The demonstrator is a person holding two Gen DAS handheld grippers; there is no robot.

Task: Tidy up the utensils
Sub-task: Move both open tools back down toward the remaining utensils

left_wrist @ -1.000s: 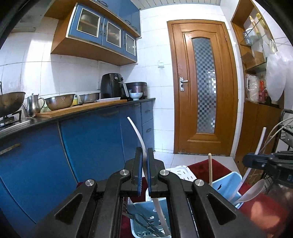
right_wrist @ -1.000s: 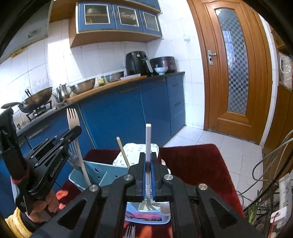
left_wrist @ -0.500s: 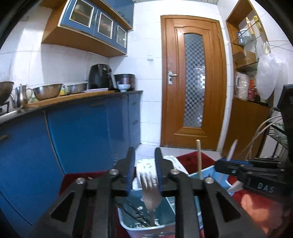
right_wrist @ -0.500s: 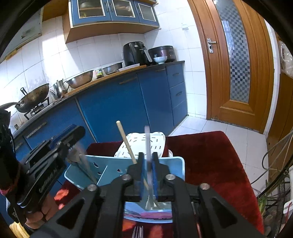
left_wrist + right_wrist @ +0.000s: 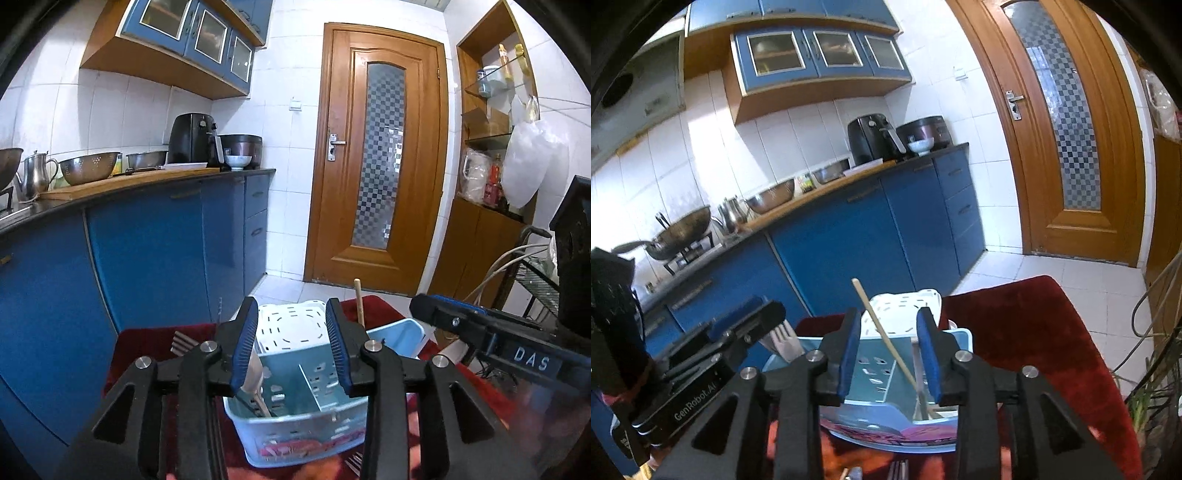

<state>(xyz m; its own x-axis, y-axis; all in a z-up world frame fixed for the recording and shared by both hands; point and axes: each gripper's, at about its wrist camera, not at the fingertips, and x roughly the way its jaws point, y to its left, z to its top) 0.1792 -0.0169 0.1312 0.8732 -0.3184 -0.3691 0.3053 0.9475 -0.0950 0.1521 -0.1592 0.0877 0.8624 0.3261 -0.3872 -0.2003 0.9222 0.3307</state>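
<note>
Both grippers hang over a pale blue perforated plastic utensil caddy (image 5: pixel 295 417) that sits low in the centre of each view on a dark red cloth (image 5: pixel 1027 332). The jaws of the left gripper (image 5: pixel 291 350) are opening and stand partly apart. A pale fork (image 5: pixel 255 376) stands in the caddy's left compartment, leaning close against the left blue pad; whether it touches the pad is unclear, but nothing is pinched. The jaws of the right gripper (image 5: pixel 890 354) are opening too, partly apart and empty, with a thin wooden chopstick (image 5: pixel 886 339) slanting through the gap from the right compartment, apparently free of both pads. A white slotted plastic basket (image 5: pixel 291 325) lies just behind the caddy.

Risks, as a judgement: the fork's head lies so near the left pad that a sideways pull-away could drag it over the caddy's wall. The chopstick sticks up through the right jaws, so lifting at an angle could catch it and flick it out or tip the light caddy. The grippers are close together, and the right gripper (image 5: pixel 480 332) crowds the left view's right side, so a careless retreat could knock one against the other. More fork tines (image 5: pixel 897 470) wait at the bottom edge of the right view.
</note>
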